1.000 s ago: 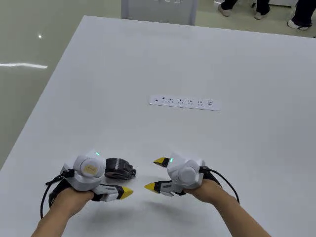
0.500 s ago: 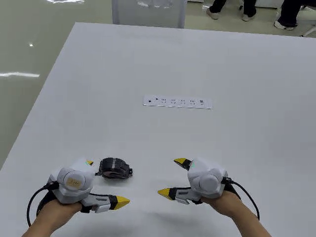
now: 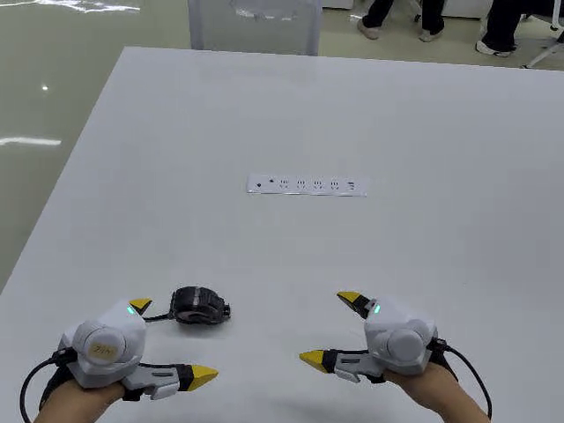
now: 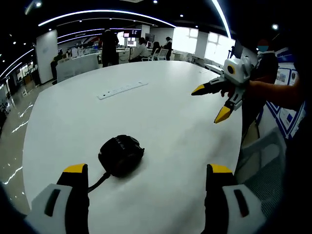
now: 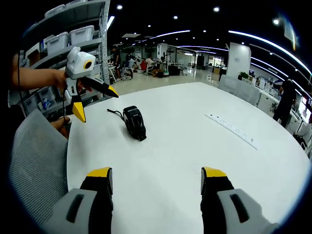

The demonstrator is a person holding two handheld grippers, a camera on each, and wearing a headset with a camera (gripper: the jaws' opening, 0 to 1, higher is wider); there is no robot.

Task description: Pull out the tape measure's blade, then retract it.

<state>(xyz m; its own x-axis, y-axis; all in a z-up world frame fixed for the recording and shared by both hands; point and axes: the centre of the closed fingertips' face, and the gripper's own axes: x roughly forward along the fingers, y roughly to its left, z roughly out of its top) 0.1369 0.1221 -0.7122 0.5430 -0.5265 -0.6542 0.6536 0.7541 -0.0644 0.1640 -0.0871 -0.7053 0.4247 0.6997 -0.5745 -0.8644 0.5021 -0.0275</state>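
Note:
A black tape measure (image 3: pixel 199 305) lies on the white table, its blade fully inside and a short black strap trailing toward the left gripper. It also appears as a dark case (image 4: pixel 121 154) just ahead of the left jaws and further off in the right gripper view (image 5: pixel 134 122). My left gripper (image 3: pixel 167 340) is open, its far fingertip close beside the tape measure, not touching it. My right gripper (image 3: pixel 333 330) is open and holds nothing, well to the right of the tape measure. Both have yellow fingertips.
A white power strip (image 3: pixel 306 186) lies flat at mid-table. The table's near edge runs just below both hands, its left edge (image 3: pixel 53 207) drops to the floor. A grey chair back (image 3: pixel 254 24) stands at the far end, with people's legs behind.
Both grippers have drawn back toward the near edge and apart. The left gripper, earlier around the tape measure, has let it go. The tape measure rests free on the table.

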